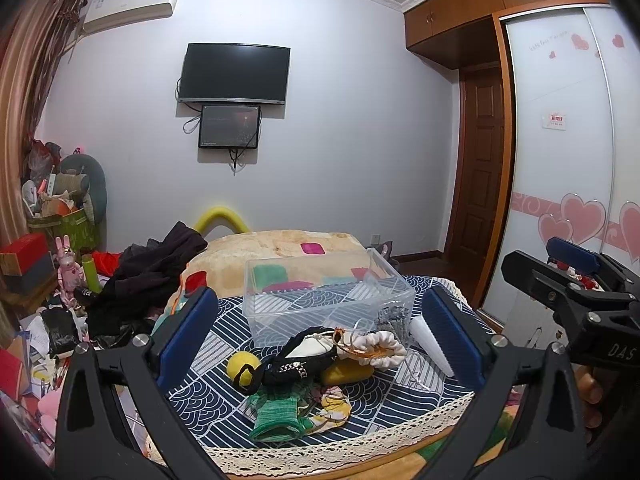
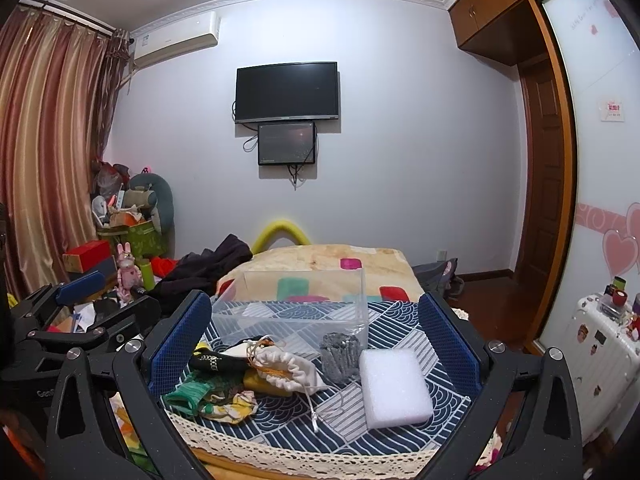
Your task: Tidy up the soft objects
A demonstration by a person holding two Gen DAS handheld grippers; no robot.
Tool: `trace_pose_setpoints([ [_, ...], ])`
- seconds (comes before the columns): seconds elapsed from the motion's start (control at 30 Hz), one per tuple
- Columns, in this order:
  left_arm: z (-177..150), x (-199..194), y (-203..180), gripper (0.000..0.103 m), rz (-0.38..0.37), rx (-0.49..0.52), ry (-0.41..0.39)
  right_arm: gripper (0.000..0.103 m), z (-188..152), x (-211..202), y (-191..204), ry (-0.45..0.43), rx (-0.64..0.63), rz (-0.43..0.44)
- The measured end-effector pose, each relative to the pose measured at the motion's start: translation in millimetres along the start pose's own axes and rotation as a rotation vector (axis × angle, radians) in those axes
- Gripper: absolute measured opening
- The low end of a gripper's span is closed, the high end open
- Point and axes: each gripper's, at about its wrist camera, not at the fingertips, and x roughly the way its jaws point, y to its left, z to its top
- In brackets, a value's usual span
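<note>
A clear plastic box (image 1: 328,296) (image 2: 292,316) stands on the blue patterned cloth (image 1: 224,360). In front of it lies a heap of soft things: a yellow ball (image 1: 241,365), a black pouch (image 1: 296,360), a white drawstring bag (image 1: 380,346) (image 2: 288,368), a yellow sponge (image 1: 348,372) and a green knit piece (image 1: 280,416) (image 2: 188,394). A white foam block (image 2: 394,384) (image 1: 432,340) and a grey scrunchie (image 2: 340,356) lie to the right. My left gripper (image 1: 320,336) is open above the heap. My right gripper (image 2: 316,340) is open, holding nothing.
A beige blanket (image 1: 280,248) with coloured patches lies behind the box, dark clothes (image 1: 148,272) to its left. Cluttered boxes and toys fill the left floor. A white suitcase (image 2: 600,360) stands at the right by the wardrobe. The cloth has a lace front edge (image 2: 280,456).
</note>
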Motion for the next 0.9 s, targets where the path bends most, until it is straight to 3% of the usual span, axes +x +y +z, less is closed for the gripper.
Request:
trace_pose_setpoints([
  [0.67, 0, 7, 0, 0.103, 0.000, -0.002, 0.008, 0.103, -1, 3, -2, -0.002, 0.001, -0.009],
  [0.9, -9, 26, 17, 0.103, 0.027, -0.010, 0.049, 0.103, -7, 18, -16, 0.033, 0.020, -0.043],
])
